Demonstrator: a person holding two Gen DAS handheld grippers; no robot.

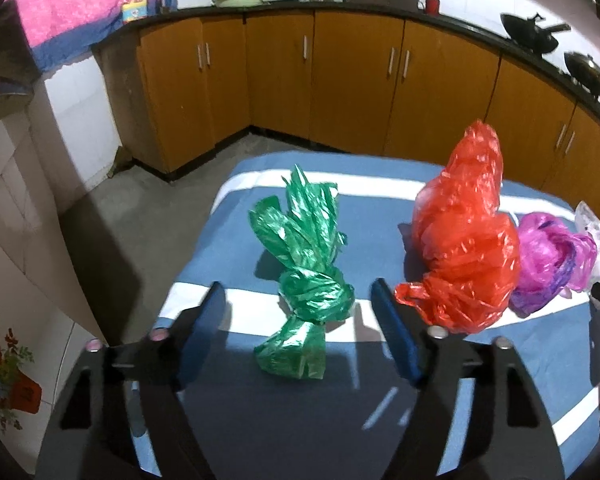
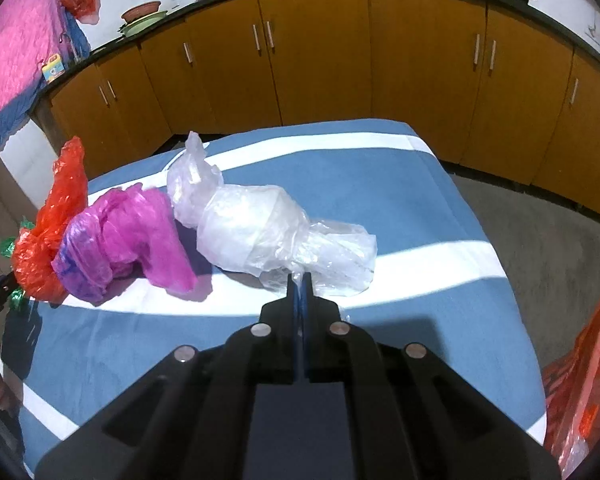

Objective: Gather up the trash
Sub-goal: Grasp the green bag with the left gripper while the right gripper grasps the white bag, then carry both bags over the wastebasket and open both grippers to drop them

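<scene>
Left tool [image 1: 300,308]: spread wide, green bag [image 1: 304,280] lying between its fingers on the worktop [image 1: 236,184].
Right tool [image 2: 300,280]: pinched tight on the clear bag [image 2: 272,236] just ahead.
Red bag [image 1: 464,240]: right of left tool, touching the pink bag [image 1: 548,256].

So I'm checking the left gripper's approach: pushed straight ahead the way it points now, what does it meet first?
Most likely the green bag: it lies between the open fingers of the left gripper, its knotted middle right ahead. The red bag sits off to the right, probably outside the line.
</scene>
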